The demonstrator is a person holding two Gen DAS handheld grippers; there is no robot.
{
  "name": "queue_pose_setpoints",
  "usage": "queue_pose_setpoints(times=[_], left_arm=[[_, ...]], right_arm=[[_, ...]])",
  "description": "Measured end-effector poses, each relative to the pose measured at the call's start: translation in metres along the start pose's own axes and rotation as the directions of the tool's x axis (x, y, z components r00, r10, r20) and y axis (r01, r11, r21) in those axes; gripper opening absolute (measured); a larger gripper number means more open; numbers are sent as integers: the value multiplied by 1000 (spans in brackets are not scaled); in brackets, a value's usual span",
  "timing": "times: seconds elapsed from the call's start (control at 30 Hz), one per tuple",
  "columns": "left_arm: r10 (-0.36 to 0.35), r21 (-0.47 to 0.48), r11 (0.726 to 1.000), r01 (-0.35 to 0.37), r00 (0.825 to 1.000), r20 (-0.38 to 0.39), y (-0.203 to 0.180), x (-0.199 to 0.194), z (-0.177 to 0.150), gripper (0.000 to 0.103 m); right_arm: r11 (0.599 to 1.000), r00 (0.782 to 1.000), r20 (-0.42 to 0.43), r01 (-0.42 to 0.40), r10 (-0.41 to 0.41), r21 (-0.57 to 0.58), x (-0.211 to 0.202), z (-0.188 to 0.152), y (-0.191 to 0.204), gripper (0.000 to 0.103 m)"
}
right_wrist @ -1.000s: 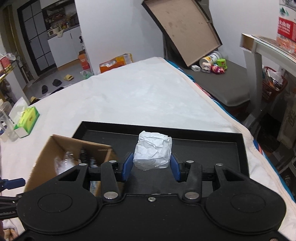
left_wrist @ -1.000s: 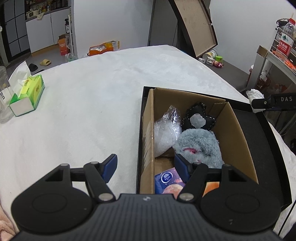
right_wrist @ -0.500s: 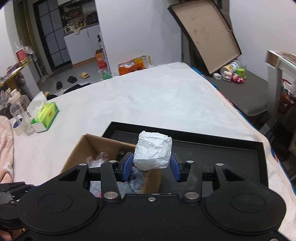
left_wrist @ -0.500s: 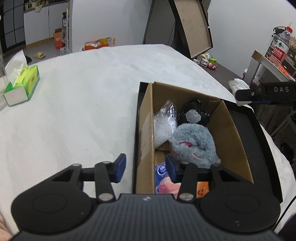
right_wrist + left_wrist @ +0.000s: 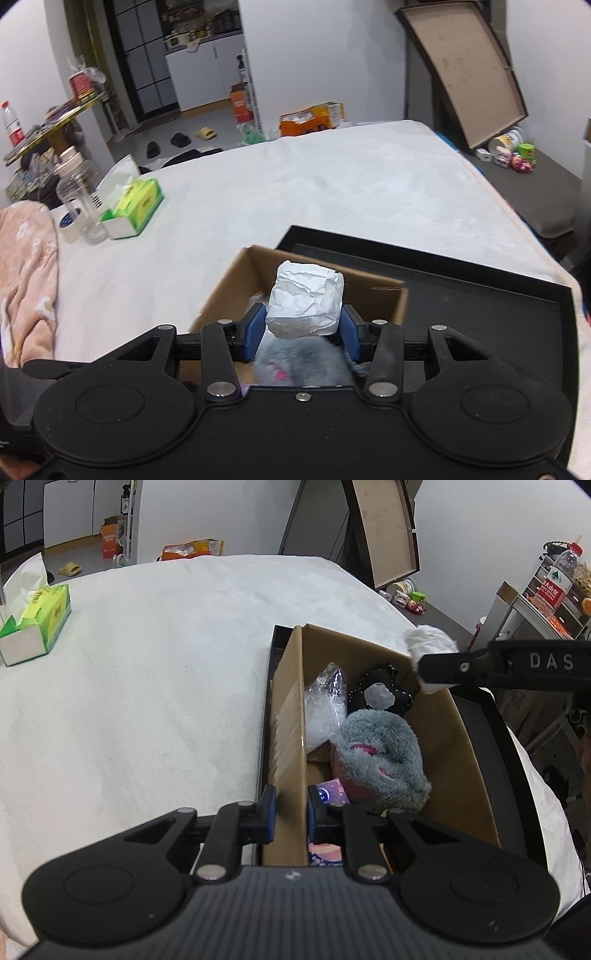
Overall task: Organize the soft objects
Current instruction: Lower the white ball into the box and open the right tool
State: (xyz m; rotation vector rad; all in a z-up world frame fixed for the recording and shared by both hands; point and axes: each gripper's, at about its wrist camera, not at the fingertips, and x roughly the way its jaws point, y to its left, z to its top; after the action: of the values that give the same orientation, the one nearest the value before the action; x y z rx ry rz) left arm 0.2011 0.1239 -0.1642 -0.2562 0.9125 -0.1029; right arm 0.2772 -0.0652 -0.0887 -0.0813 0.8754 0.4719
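Compared w/ 1 s ago, the right gripper [image 5: 302, 334] is now carried from over the black flat tray [image 5: 480, 295] to above the brown cardboard box [image 5: 461, 746], and the crumpled white paper wad [image 5: 304, 304] is brought with it. The wad is held between the blue pads, squeezed on both sides, and it hangs over the far end of the box, not yet inside.

The left gripper [image 5: 290, 814] is also changed: 1 s ago its jaws were wide, approx. astride the box's left wall; now they are narrow, w/ the cardboard wall between them. If the wall is really pinched, it cannot be told for sure, but it looks gripped. So the box is probably steadied for the drop.

Inside the box are seen a grey fluffy plush slipper [image 5: 380, 749], a clear plastic bag [image 5: 325, 709], a black studded soft item [image 5: 380, 698] and a purple printed pack [image 5: 332, 792].

For the task this means the placing step is near: only lowering and release seem to be left.

A green tissue box [image 5: 135, 206] is lying well apart on the white bed cover [image 5: 166, 664].
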Motion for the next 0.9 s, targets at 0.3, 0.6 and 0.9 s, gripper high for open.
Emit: queue_pose_setpoints(times=[0.3,0.6,0.9], left_arm=[[-15,-5,1000,15,1000,-5,4,-3,-1,15],[-17,-5,1000,17,1000,-1,4,-2,-1,15],[2,-3,1000,-2,1000,-3,0,1,0,15]], right_arm=[[999,999,-33,-39,39,-14,10,-8,24,44],[996,993,-79,-85,84,-7,19,-16,28,51],[998,995,-75,-63,65,29,11,-18,9,51]])
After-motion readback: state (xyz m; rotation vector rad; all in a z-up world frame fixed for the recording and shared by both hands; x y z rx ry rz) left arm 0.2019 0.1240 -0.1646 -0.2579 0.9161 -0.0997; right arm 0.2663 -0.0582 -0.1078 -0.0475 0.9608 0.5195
